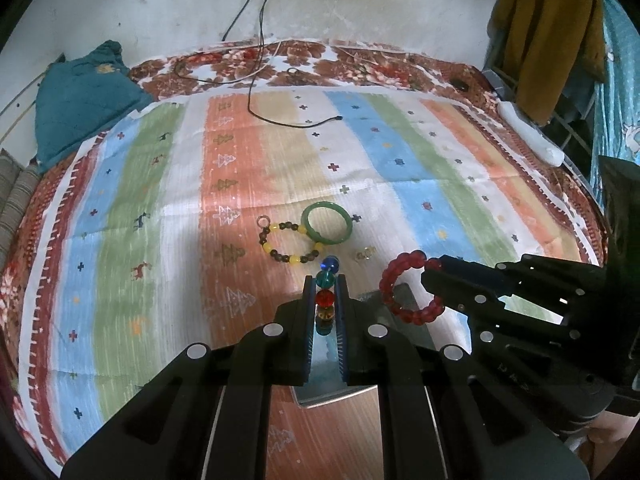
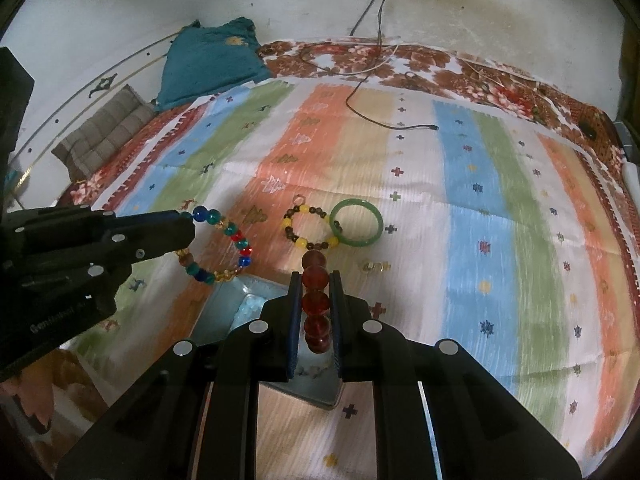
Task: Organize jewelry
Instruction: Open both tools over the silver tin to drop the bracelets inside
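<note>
Over the striped bed cover, both tongs carry bracelets above the tray.
Left tongs [image 1: 325, 286] pinch the multicoloured bead bracelet [image 2: 224, 248]; right tongs [image 2: 316, 280] pinch the red bead bracelet [image 1: 408, 288] (both dangle freely). Loops could snag the tray [image 2: 248, 300] rim or each other; open cover lies beyond the green bangle [image 1: 327, 223].

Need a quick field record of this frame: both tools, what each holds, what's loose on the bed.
left tool: shut on multicolour bead bracelet
right tool: shut on red bead bracelet
on striped cloth: green bangle, yellow-and-brown bead bracelet overlapping its rim, small pale piece apart
below tools: open box, contents unclear
</note>
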